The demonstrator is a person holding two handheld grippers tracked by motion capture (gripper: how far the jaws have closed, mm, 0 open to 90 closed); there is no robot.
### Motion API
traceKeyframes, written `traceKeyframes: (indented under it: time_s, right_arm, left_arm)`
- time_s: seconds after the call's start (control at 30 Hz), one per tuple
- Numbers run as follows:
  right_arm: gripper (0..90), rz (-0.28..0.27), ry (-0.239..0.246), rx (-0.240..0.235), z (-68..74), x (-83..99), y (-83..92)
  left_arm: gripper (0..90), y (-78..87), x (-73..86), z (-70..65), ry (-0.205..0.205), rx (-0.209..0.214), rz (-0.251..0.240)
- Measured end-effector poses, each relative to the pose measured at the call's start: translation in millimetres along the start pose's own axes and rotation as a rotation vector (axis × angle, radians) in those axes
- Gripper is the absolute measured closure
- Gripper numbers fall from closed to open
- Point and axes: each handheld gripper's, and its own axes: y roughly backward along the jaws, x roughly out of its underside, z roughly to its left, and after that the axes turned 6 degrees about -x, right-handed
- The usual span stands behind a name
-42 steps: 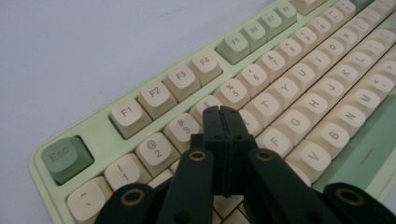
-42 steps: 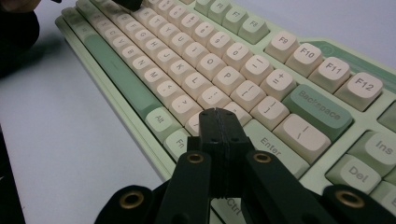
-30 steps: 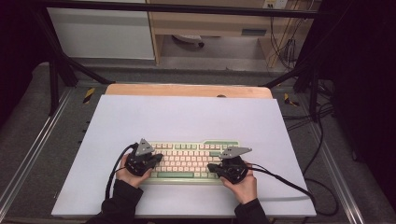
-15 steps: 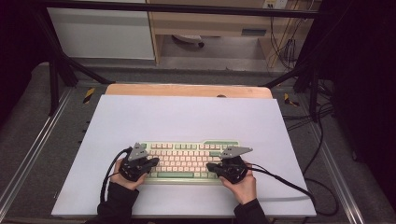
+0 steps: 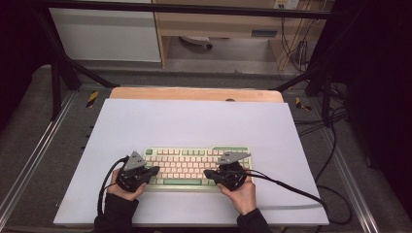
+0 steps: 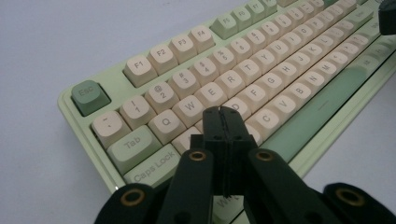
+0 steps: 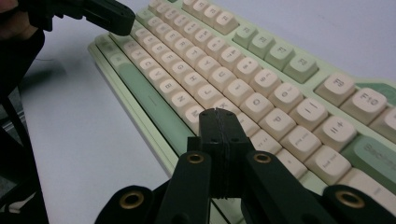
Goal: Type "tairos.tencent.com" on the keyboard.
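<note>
High view: the keyboard [image 5: 194, 166], pale green w/ cream keys, lies flat on the white mat [image 5: 194, 121], near the front edge and roughly centred left-to-right, long side running left-right. Green spacebar [image 5: 182, 182] sits on the near row.

Left gripper [image 5: 154, 171] is at the kbd's near-left corner, its tip over the left-end keys. Jaws are pressed together, nothing between them. In the left gripper view the closed tips [image 6: 223, 116] hang over the home-row keys just right of Caps Lock [image 6: 149, 169]; can't tell if they actually touch a key. Esc [image 6: 88, 95], dark green, sits at the far-left corner of the board, w/ Tab [image 6: 131, 145] nearer.

Right gripper [image 5: 208, 173] is at the near-right part of the kbd, tip pointing left over the keys beside the spacebar. Jaws also together, holding nothing. In the right gripper view its closed tips [image 7: 219, 117] sit above the letter keys on the right half, close to the O and P area; contact w/ a key can't be made out. The other gripper's black tip shows farther off at the top left of that view.

Each gripper is held by a hand in a dark sleeve, coming in from the near edge. Black cables trail off both; the right one runs across the mat to the right. Mat lies on a wooden tabletop [image 5: 194, 93], its bare strip showing at the far side.
</note>
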Motion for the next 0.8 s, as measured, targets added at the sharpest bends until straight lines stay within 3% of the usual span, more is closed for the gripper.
traceKeyframes:
  time_s: [0.43, 0.8]
  right_arm:
    - [90.0, 0.002, -0.005, -0.026, 13.6, -12.8, -29.4]
    - [90.0, 0.024, -0.011, -0.025, 14.7, -14.3, -49.5]
  left_arm:
    - [89.9, 2.2, 0.6, 5.7, -0.006, 0.008, -0.003]
    - [89.9, 0.7, 1.0, 6.4, -0.006, 0.011, 0.000]
